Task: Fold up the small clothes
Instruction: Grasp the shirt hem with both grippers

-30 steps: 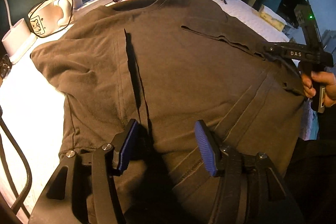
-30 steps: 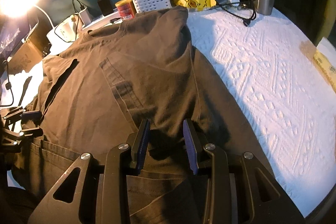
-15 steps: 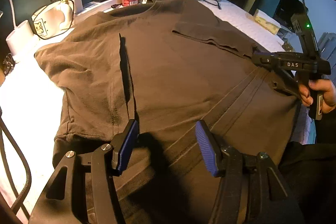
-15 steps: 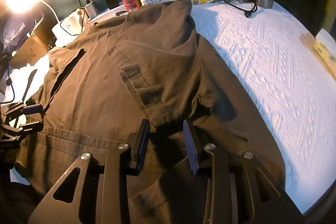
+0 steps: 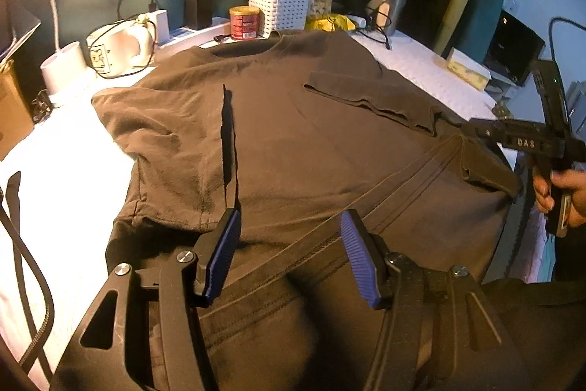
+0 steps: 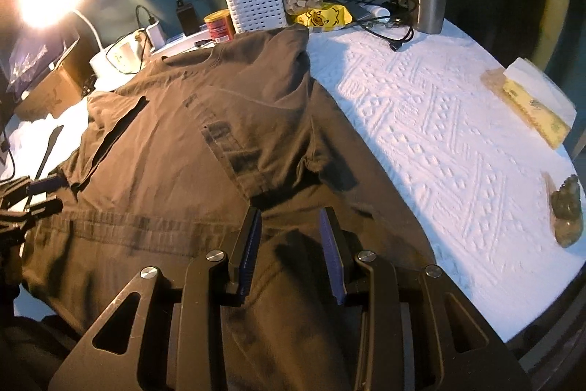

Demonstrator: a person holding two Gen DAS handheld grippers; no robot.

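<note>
Your left gripper (image 5: 291, 259) and right gripper (image 6: 291, 253) hover with fingers spread, holding nothing, over the dark brown cotton T-shirt (image 5: 311, 149) lying sleeves-folded on the white tabletop (image 6: 432, 120). Likely next: grasp the hem, fold toward the collar.

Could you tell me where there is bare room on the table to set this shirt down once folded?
Right of the brown T-shirt, the white cloth lies bare up to the tissue box. The back edge is crowded around the white basket.
</note>
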